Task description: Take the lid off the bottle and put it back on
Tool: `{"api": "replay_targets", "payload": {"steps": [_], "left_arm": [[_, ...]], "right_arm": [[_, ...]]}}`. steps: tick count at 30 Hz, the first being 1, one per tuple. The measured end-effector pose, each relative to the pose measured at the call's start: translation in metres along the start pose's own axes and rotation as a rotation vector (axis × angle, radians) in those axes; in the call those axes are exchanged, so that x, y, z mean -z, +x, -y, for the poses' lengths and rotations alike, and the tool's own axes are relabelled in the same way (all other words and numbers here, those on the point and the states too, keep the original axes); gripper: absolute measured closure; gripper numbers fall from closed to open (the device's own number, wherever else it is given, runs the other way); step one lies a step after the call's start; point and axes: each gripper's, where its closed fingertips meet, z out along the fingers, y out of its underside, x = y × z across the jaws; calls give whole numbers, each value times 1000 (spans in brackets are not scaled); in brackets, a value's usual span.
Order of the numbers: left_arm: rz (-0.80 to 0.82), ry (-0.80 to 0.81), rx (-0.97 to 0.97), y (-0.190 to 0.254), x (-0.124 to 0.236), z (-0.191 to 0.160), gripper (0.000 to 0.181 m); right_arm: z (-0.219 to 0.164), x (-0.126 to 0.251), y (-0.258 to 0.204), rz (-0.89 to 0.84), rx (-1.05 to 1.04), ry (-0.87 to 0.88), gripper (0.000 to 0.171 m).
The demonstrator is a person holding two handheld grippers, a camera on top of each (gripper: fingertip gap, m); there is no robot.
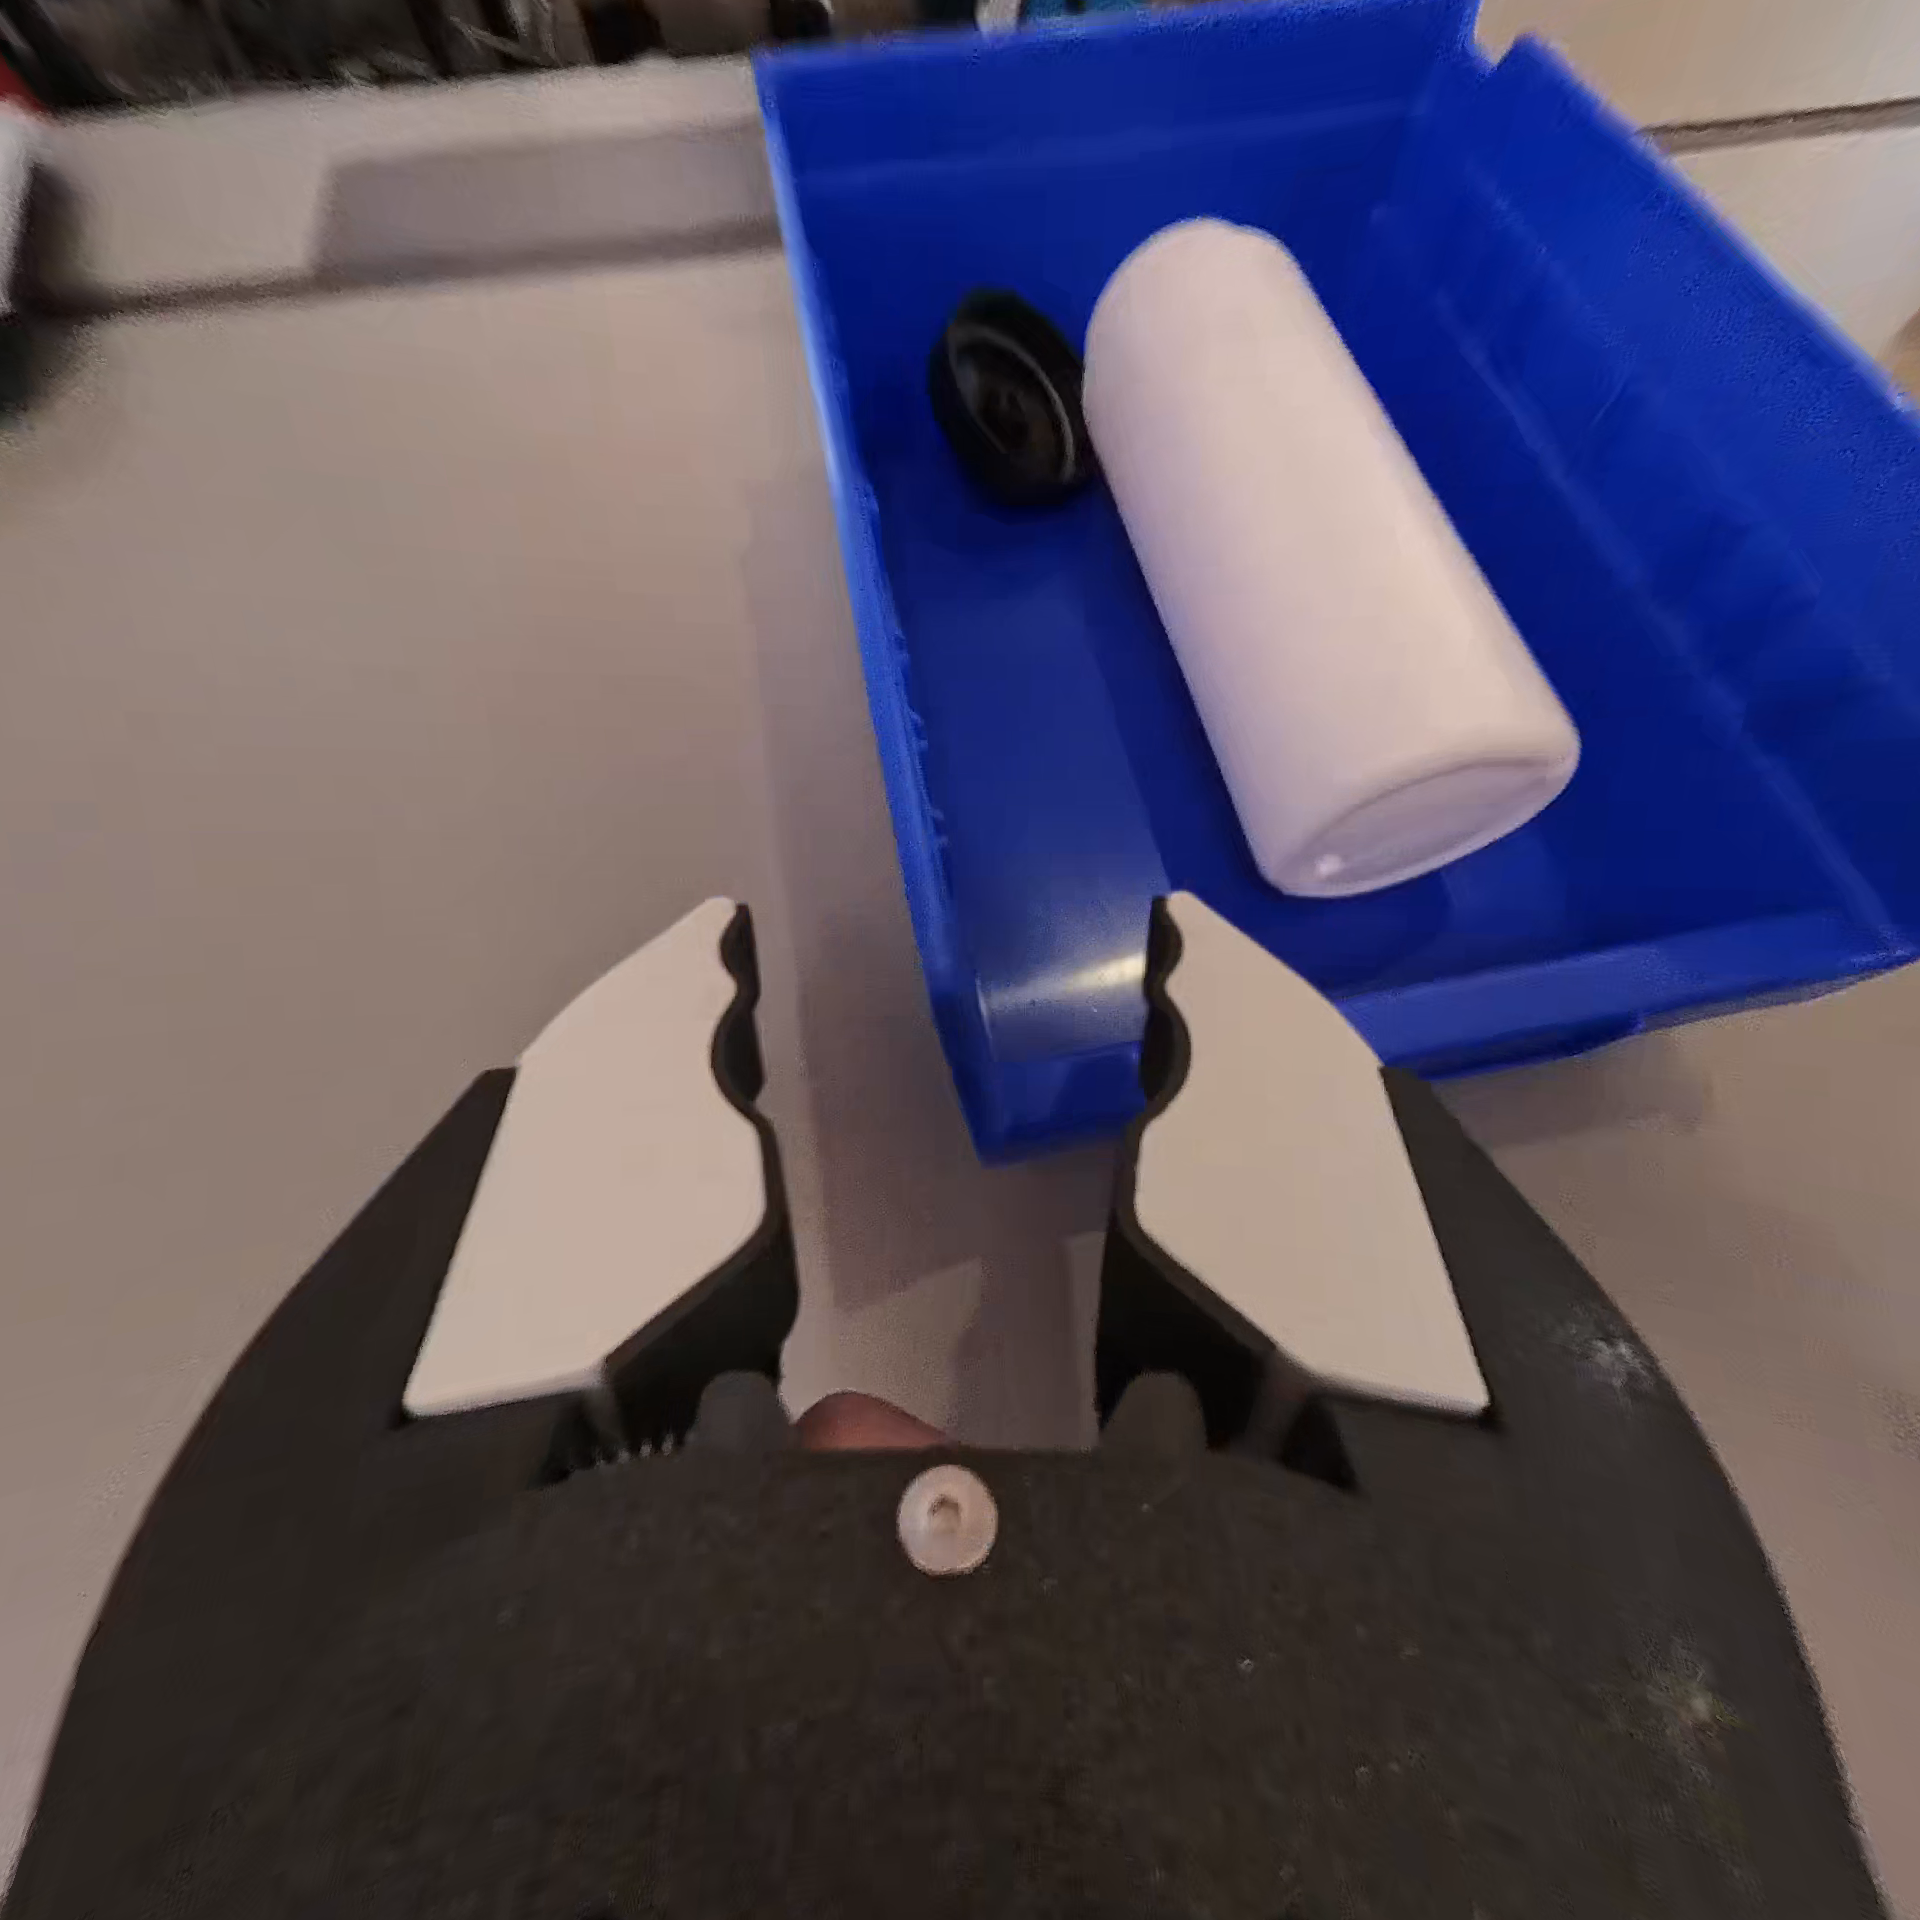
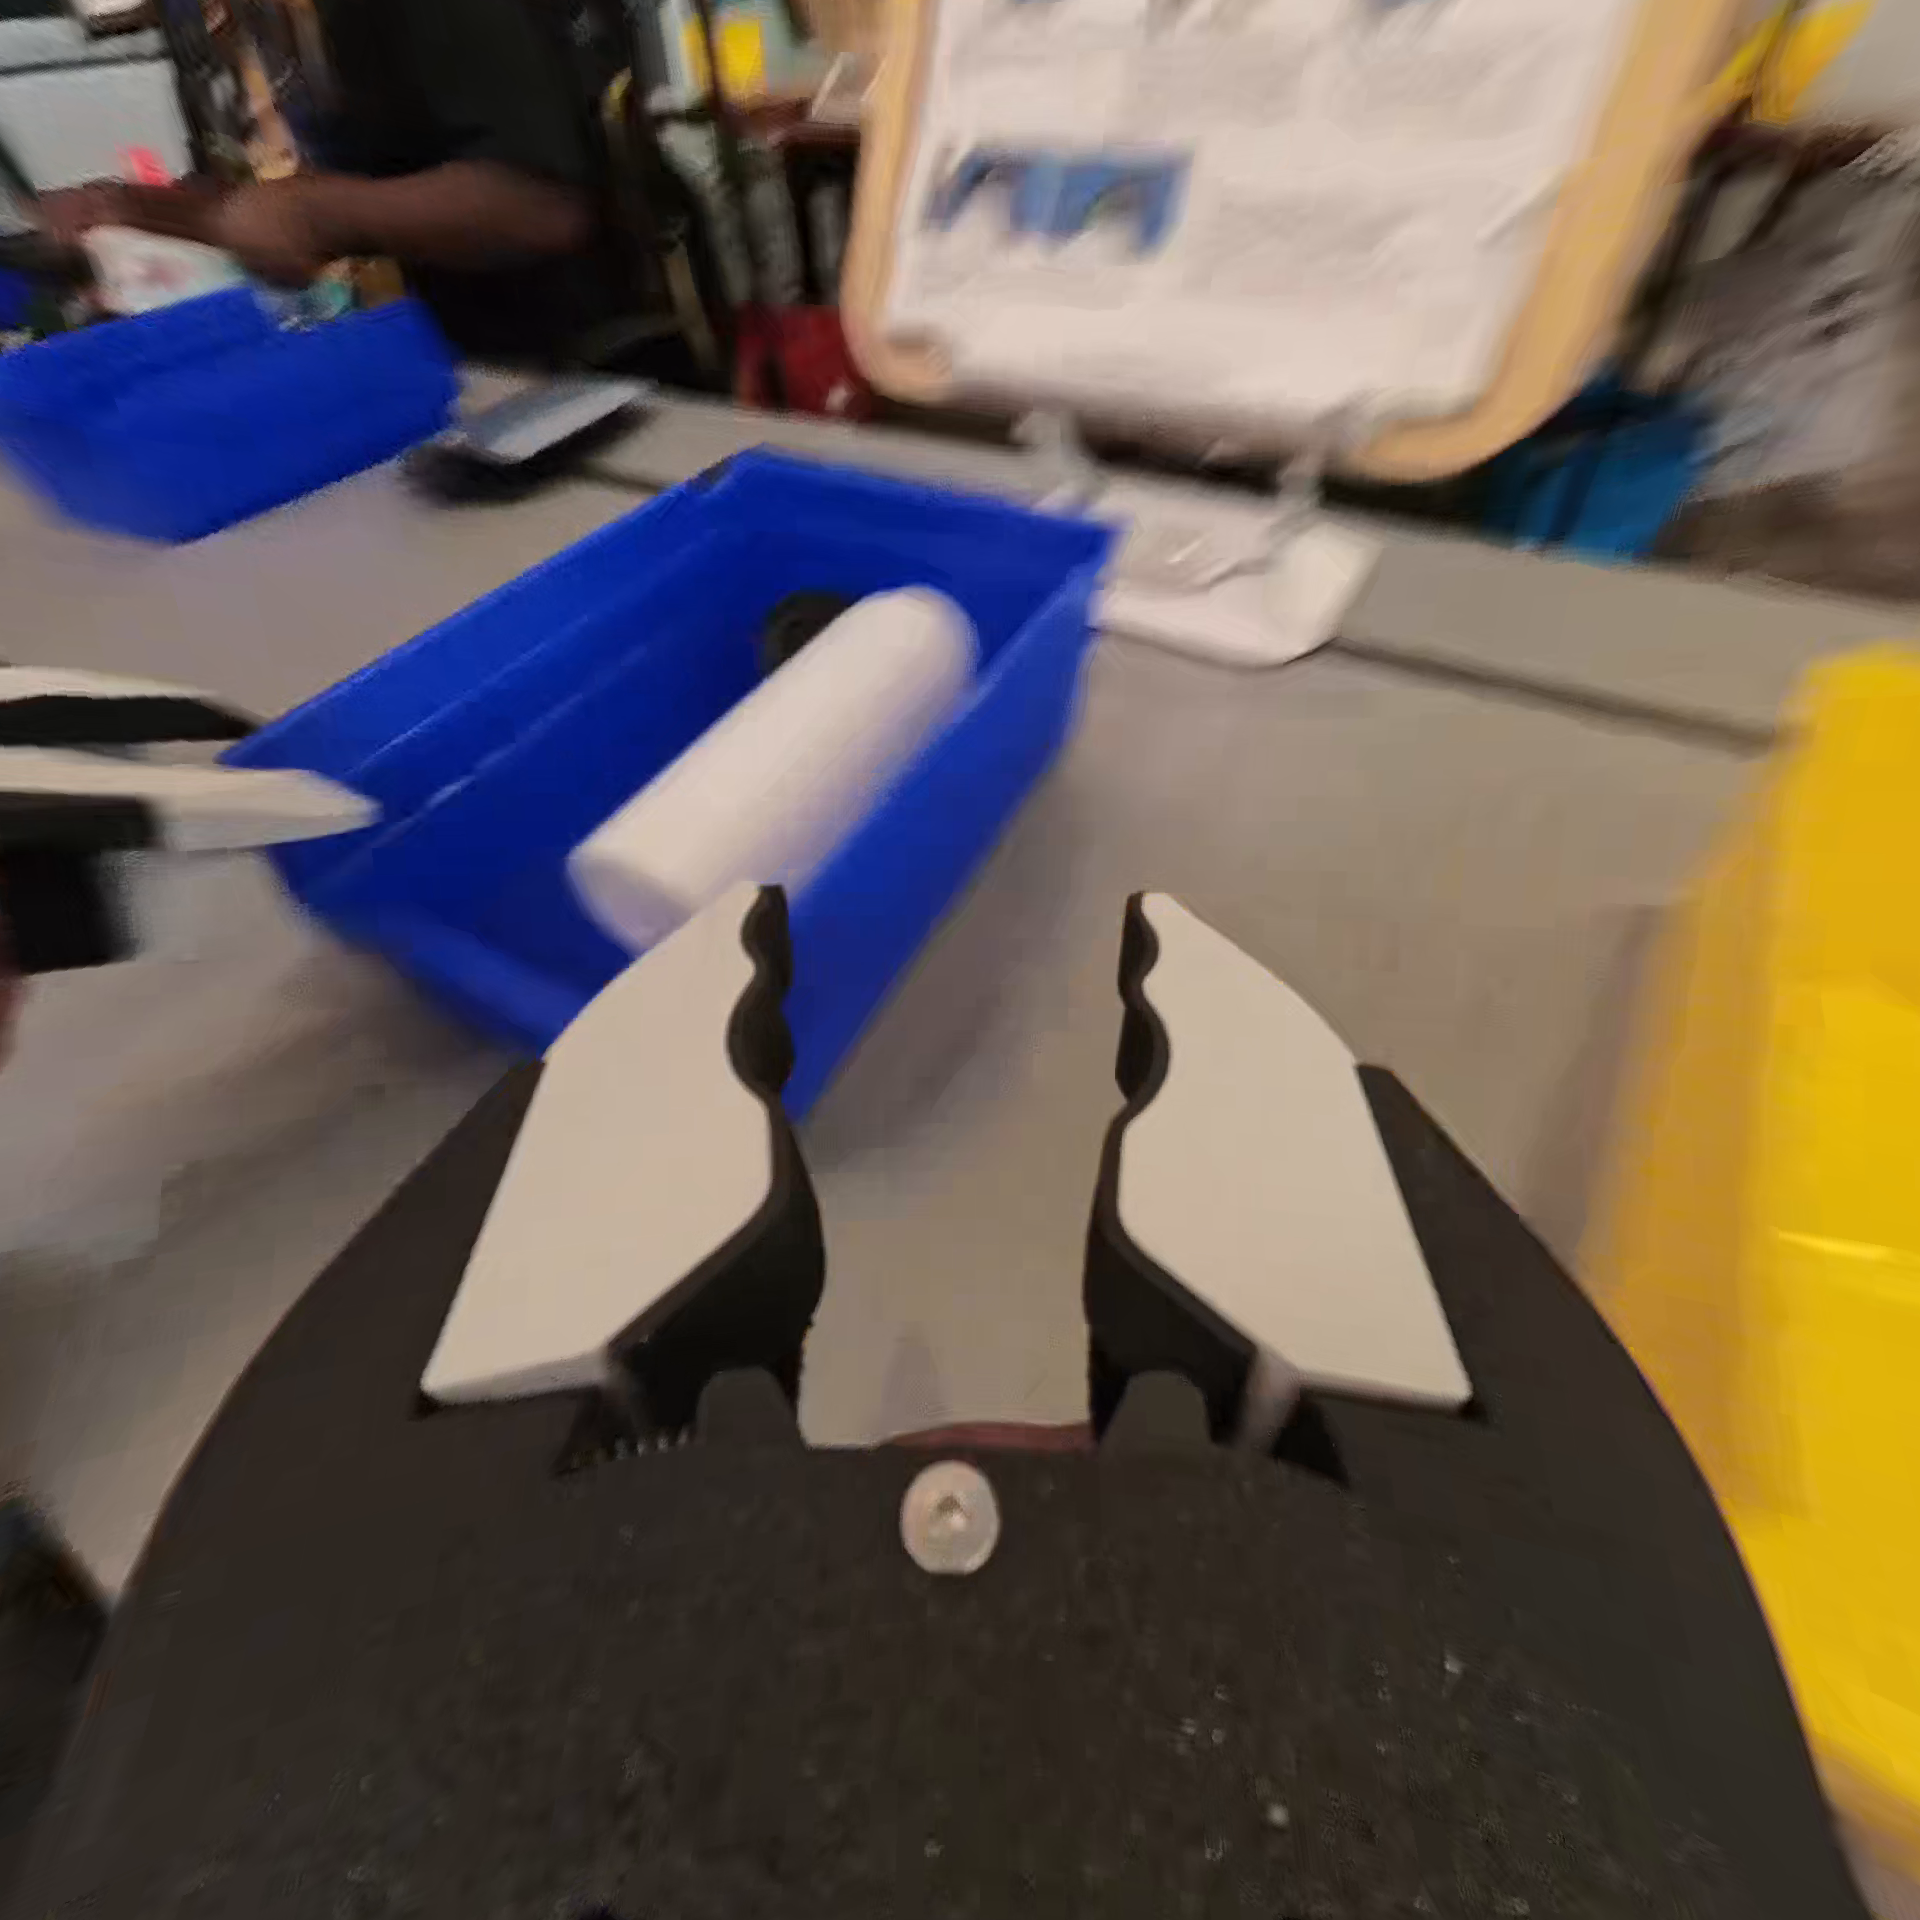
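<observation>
White bottle [image 1: 1320,561] is seen lying on its side in a blue bin [image 1: 1662,343] on the grey worktop [image 1: 364,727], black lid [image 1: 1008,400] loose beside its far end, left claw [image 1: 951,920] and right claw [image 2: 951,904] held wide and empty near the bin's near end

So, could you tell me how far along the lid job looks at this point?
Nothing looks done: the white cylindrical plastic bottle lies on its side in the blue plastic bin, its black round lid at its far end. Nothing is in hand; the left gripper and right gripper are open, empty. Everything is left.
</observation>
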Motion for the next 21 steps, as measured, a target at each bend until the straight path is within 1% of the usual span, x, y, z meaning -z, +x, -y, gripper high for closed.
{"api": "replay_targets", "payload": {"steps": [1,2,3,4,5,6,8,10,11,12,13,14,15,16,17,18,20,21], "left_arm": [[-34,-20,21,2,-9,-6,119],[-70,-38,48,6,-16,-10,127],[-109,-49,69,9,-20,-10,140],[-127,-56,77,9,-23,-10,159],[-114,-52,75,2,-26,-9,170],[-104,-43,75,-5,-28,-7,173],[-72,-54,105,-21,-29,-7,177],[-67,-46,145,-36,-27,-8,178],[-61,-41,178,-44,-25,-8,177],[-49,-35,200,-53,-23,-9,177],[-36,-25,216,-61,-21,-8,177],[-21,-13,224,-69,-19,-6,177],[-4,-3,225,-78,-18,-3,177],[14,4,224,-88,-16,-1,177],[33,13,225,-98,-14,1,177],[49,20,230,-110,-12,2,176],[61,38,218,-133,-7,6,176],[66,38,188,-144,-5,7,177]], "right_arm": [[-20,-22,-25,19,-27,-56,113],[-38,-41,-34,-33,-47,-107,130],[-43,-54,-36,-90,-72,-98,137],[-43,-62,-38,-120,-100,-89,150],[-46,-69,-39,-147,-129,-127,161],[-49,-75,-41,-161,-141,-163,158],[-45,-79,-56,-133,-162,-195,155],[-23,-68,-65,-138,-150,-91,159],[-16,-62,-63,-190,-108,-48,160],[-19,-61,-64,-224,-80,-63,157],[-29,-64,-76,-188,-95,-131,148],[-33,-66,-94,-114,-141,-160,141],[-32,-66,-111,-51,-171,-140,139],[-29,-68,-121,-45,-163,-101,139],[-30,-74,-126,-83,-120,-90,138],[-34,-83,-130,-121,-75,-115,133],[-40,-106,-152,-98,-38,-160,124],[-39,-119,-163,-78,-33,-168,124]]}}
